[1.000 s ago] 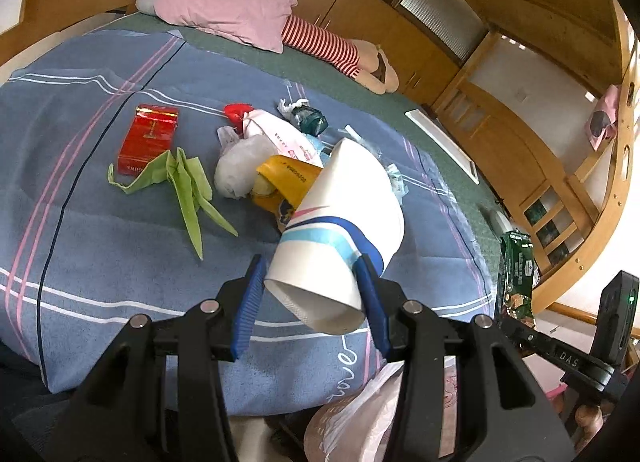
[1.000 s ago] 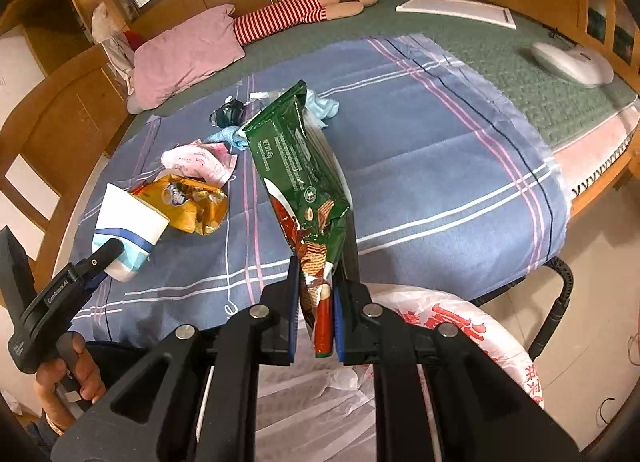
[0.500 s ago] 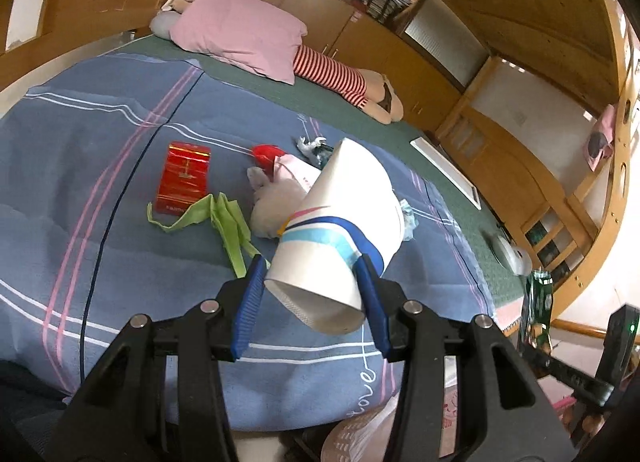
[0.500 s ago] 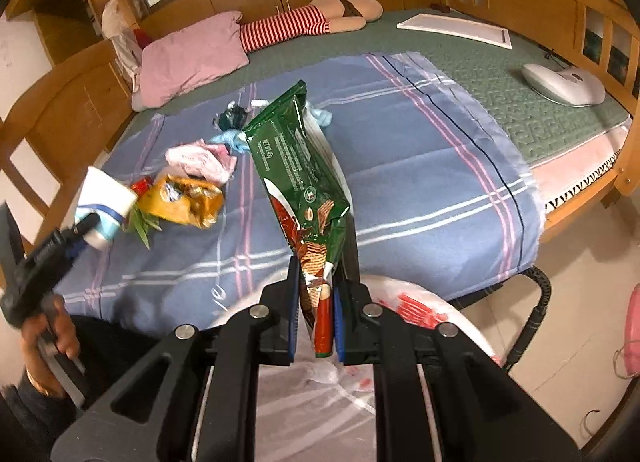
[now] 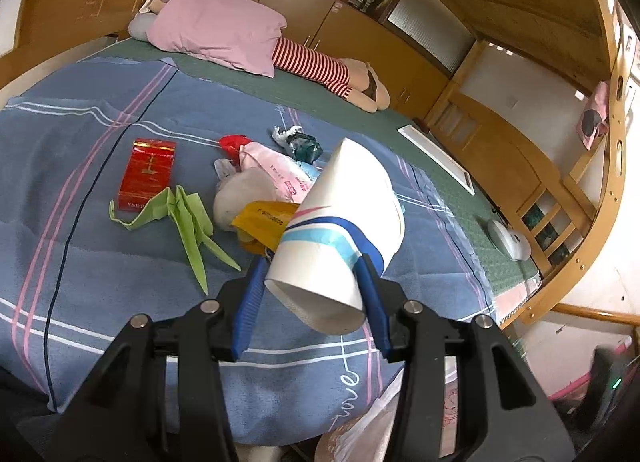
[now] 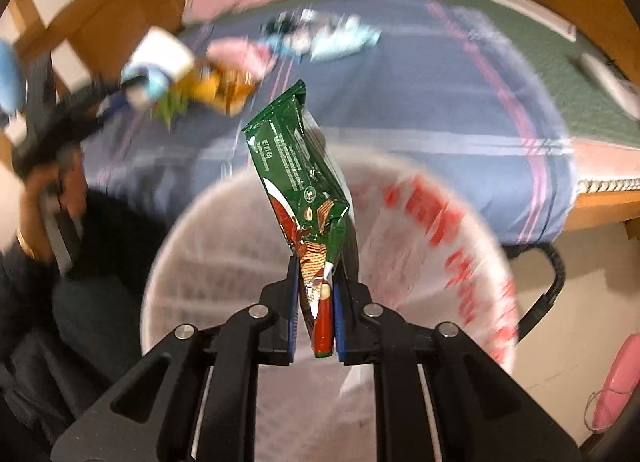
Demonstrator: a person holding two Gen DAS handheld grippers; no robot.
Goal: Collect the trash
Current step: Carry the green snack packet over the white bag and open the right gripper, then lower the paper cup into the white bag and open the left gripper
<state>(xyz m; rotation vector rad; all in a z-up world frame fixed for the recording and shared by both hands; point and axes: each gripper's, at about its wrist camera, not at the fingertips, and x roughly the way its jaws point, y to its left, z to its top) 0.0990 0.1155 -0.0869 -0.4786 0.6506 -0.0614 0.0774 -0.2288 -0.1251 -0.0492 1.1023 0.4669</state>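
The mouth of the lined bin (image 6: 460, 262) is left open and is overhung only by the green wrapper (image 6: 304, 197) pinched in the right gripper (image 6: 314, 302). On the bed (image 5: 100, 282), the near blue blanket is left bare up to its edge. Further in, passage is blocked by a red box (image 5: 148, 173), green paper strips (image 5: 188, 221) and a heap of wrappers (image 5: 260, 189), partly hidden by the paper cup (image 5: 340, 221) between the left jaws.

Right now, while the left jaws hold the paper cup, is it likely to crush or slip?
The paper cup is probably light and thin-walled, so a harder squeeze could dent it. Its rim looks slightly oval between the left gripper, which suggests the wall already gives a little. The sides taper, so it might slide out toward its wide end if the grip loosens.
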